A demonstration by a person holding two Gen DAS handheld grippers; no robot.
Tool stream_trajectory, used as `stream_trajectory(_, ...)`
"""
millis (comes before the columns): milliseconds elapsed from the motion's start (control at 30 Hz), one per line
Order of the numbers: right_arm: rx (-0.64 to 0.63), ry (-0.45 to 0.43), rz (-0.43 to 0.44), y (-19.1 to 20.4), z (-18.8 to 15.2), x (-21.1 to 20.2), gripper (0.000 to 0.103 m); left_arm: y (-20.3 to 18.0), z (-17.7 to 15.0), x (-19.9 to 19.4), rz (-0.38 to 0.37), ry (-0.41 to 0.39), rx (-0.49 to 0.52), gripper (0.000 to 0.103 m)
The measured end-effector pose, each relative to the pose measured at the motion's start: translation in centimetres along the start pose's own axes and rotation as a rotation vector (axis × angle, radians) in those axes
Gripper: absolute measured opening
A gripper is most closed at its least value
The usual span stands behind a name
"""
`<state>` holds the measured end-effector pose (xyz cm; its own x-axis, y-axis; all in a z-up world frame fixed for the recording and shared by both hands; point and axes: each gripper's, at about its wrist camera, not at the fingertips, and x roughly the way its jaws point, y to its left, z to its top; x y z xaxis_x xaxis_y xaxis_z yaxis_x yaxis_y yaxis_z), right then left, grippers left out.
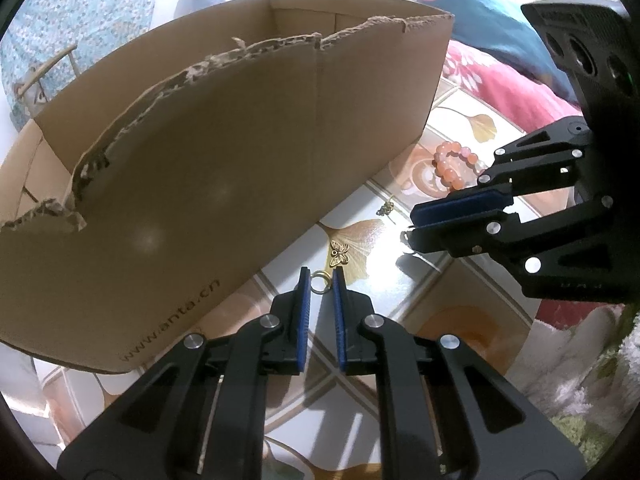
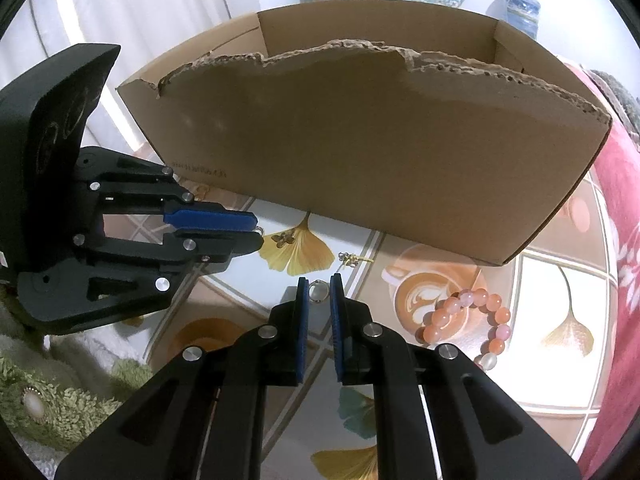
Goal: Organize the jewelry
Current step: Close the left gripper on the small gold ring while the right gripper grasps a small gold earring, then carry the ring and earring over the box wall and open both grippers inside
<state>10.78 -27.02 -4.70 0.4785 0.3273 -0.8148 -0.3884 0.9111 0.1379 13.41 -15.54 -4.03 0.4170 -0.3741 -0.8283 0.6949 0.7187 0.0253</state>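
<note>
My left gripper (image 1: 321, 280) has its blue pads closed around a small gold ring (image 1: 321, 282) just above the table. A gold butterfly charm (image 1: 339, 253) lies just beyond it. My right gripper (image 2: 319, 290) is shut on a silver ring (image 2: 319, 291). Each gripper shows in the other's view, the right one (image 1: 412, 226) and the left one (image 2: 256, 228). A pink bead bracelet (image 2: 468, 320) lies right of my right gripper, also in the left wrist view (image 1: 452, 164). A small dark charm (image 1: 385, 209) lies near the cardboard box (image 1: 224, 152).
The torn-edged open cardboard box (image 2: 360, 152) stands behind both grippers on a glossy leaf-and-coffee patterned table (image 2: 552, 280). Red floral cloth (image 2: 616, 200) lies at the right. Green fuzzy fabric with a pearl brooch (image 2: 32, 406) lies at the lower left.
</note>
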Motion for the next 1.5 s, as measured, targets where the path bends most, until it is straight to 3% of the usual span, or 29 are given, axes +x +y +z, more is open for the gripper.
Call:
stream_trajectory(467,0.006,-0.047,0.01,0.2,-0.1,-2.3,0.011,-1.1,0.3,-2.4,0.003,-0.028,0.021,0.01)
stream_trajectory(633,-0.001,-0.14,0.055,0.8,1.7,-6.2,0.011,-1.1,1.9,-7.3,-0.058,-0.152,-0.001,0.01)
stream_trajectory(767,-0.016,-0.261,0.12,0.0,5.5,-9.9,0.011,-0.2,4.3,-11.1,-0.084,-0.277,-0.002,0.01)
stream_trajectory(867,-0.037,-0.283,0.13,-0.9,9.0,-10.5,0.011,1.2,6.8,-11.8,-0.074,-0.312,0.01,0.01)
stream_trajectory(933,-0.037,-0.227,0.166,-2.1,12.2,-9.3,0.011,2.4,8.5,-10.7,-0.066,-0.281,0.019,0.01)
stream_trajectory(1033,-0.018,-0.069,0.174,-3.8,16.2,-5.6,0.011,4.4,10.7,-7.6,-0.082,-0.159,0.009,0.01)
stream_trajectory(1167,0.03,0.177,0.198,-5.4,18.7,0.5,0.011,6.8,12.6,-3.1,-0.156,0.012,-0.052,0.01)
stream_trajectory(1233,0.039,0.256,0.166,-5.5,18.6,2.7,0.011,7.7,12.8,-1.7,-0.173,0.065,-0.072,0.01)
stream_trajectory(1367,0.007,0.323,0.118,-5.1,18.0,5.2,0.011,8.7,12.7,0.1,-0.203,0.129,-0.109,0.01)
stream_trajectory(1500,0.015,0.311,0.109,-5.2,17.3,5.3,0.012,9.5,12.6,0.6,-0.208,0.139,-0.136,0.011)
